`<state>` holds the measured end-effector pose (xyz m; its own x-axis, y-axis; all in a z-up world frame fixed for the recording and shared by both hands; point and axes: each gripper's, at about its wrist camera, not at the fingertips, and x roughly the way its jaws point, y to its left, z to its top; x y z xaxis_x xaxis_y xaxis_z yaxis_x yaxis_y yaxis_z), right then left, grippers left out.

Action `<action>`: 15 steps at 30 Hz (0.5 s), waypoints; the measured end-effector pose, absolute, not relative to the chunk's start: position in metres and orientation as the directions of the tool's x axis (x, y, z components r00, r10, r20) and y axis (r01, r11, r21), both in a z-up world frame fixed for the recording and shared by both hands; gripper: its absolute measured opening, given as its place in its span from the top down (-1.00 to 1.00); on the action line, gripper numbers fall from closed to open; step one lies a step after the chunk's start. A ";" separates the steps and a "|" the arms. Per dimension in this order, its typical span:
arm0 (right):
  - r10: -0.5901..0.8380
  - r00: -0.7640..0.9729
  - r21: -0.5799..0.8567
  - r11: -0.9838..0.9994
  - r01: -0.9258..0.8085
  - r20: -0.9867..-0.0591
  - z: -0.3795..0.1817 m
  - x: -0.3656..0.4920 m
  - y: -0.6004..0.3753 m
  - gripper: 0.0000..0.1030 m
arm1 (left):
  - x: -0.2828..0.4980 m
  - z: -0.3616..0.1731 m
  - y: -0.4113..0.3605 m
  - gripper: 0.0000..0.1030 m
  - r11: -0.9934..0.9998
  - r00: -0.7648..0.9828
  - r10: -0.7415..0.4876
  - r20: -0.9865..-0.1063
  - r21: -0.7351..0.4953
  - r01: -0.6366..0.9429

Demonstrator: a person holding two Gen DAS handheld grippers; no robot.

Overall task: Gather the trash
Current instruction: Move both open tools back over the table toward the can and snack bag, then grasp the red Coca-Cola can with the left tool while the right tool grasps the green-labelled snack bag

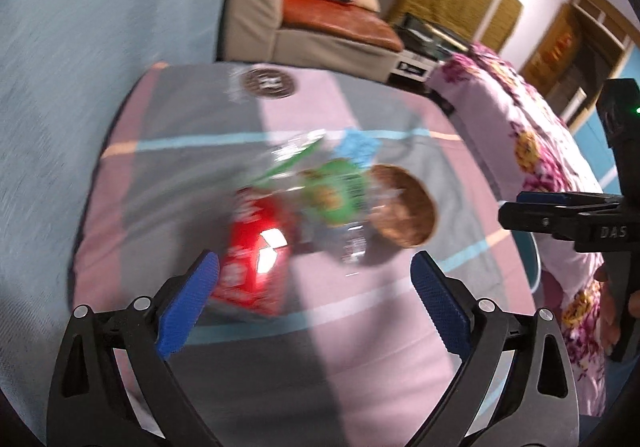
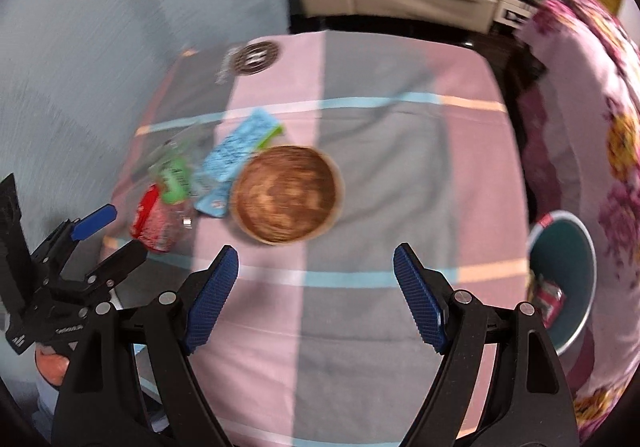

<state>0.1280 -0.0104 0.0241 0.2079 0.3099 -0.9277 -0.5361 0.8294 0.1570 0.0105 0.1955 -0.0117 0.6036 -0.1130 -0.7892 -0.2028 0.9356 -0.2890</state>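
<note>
I have both tools spread wide with nothing in them: the left gripper (image 1: 314,299) hangs over the litter and the right gripper (image 2: 316,297) over bare cloth nearer me. The trash sits in a loose heap on the striped tablecloth (image 2: 384,183), just left of the wooden bowl (image 2: 286,193): a red wrapper (image 1: 254,267), a green-printed clear bag (image 1: 334,193) overlapping it, and a blue packet (image 2: 236,163) touching the bowl's rim. All of it looks like thin film to me, light, limp, crinkly and slick, so I expect it to slide or fold. I would pinch a raised crease or free edge, starting with the red wrapper's near corner. The teal bin (image 2: 568,271) waits at the table's right edge.
</note>
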 end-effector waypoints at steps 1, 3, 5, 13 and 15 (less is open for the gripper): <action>0.310 0.202 0.156 0.823 -0.545 -0.929 0.024 0.128 -0.004 -0.48 | 0.007 -0.015 0.204 -0.87 0.932 0.599 -0.109 -0.793 -0.292 -0.217; 0.311 0.178 0.154 0.796 -0.585 -0.934 0.020 0.127 0.021 -0.48 | 0.004 -0.021 0.215 -0.87 0.927 0.592 -0.108 -0.799 -0.296 -0.231; 0.310 0.161 0.154 0.781 -0.605 -0.937 0.018 0.127 0.036 -0.48 | 0.004 -0.027 0.225 -0.87 0.923 0.581 -0.117 -0.805 -0.305 -0.236; 0.283 0.098 0.138 0.704 -0.697 -0.954 -0.001 0.133 0.110 -0.48 | 0.007 -0.049 0.240 -0.87 0.922 0.540 -0.150 -0.828 -0.315 -0.226; 0.276 0.089 0.134 0.694 -0.708 -0.957 -0.007 0.136 0.124 -0.48 | 0.008 -0.052 0.242 -0.87 0.921 0.536 -0.155 -0.830 -0.318 -0.226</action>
